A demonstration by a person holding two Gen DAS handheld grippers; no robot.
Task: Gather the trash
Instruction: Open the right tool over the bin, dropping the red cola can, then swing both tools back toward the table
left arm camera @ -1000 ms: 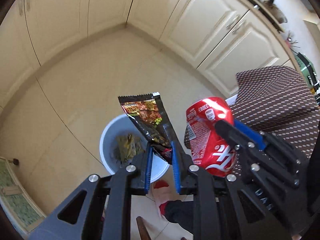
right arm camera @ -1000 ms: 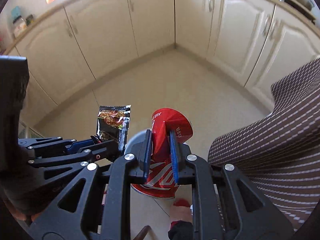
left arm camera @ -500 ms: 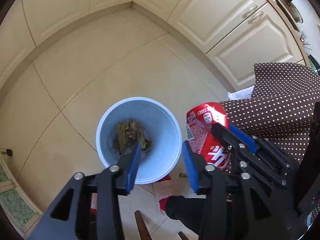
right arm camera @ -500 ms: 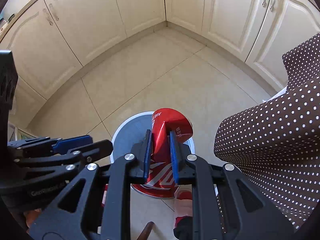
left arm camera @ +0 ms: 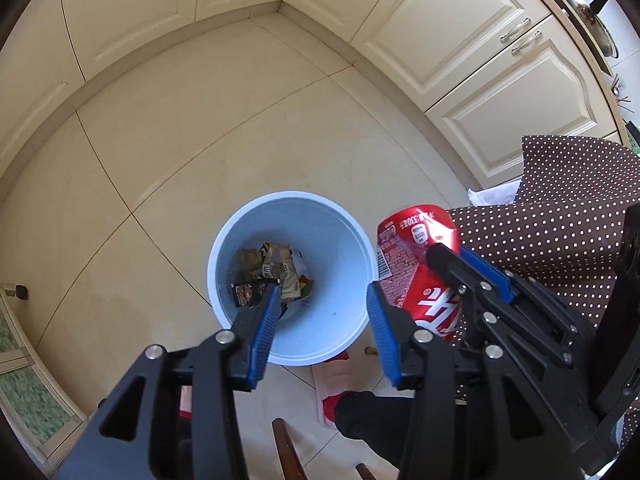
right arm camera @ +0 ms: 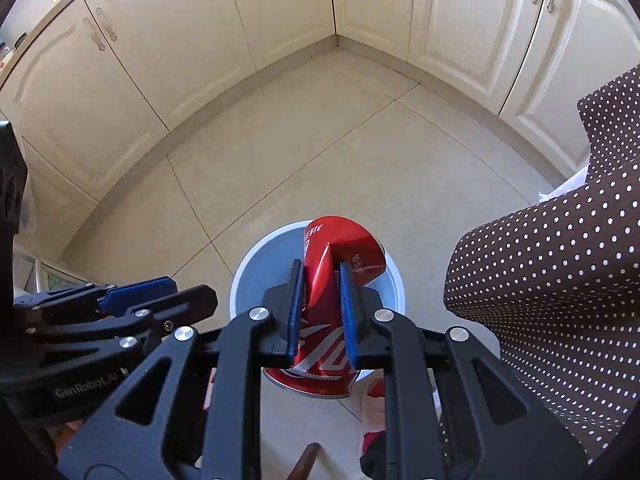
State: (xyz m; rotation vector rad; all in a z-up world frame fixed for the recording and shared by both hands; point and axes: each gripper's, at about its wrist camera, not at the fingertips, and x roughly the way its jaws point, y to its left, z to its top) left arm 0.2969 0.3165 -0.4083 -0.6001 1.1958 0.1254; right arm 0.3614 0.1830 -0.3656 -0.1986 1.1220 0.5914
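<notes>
Both grippers point steeply down over the bin (left arm camera: 362,240): left gripper (left arm camera: 320,320) open and empty, right gripper (right arm camera: 320,312) clamping a crushed can (right arm camera: 340,248).

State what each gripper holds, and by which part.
Right gripper: crushed red soda can, pinched across its dented middle. Left gripper: nothing, jaws open over the bin.
</notes>
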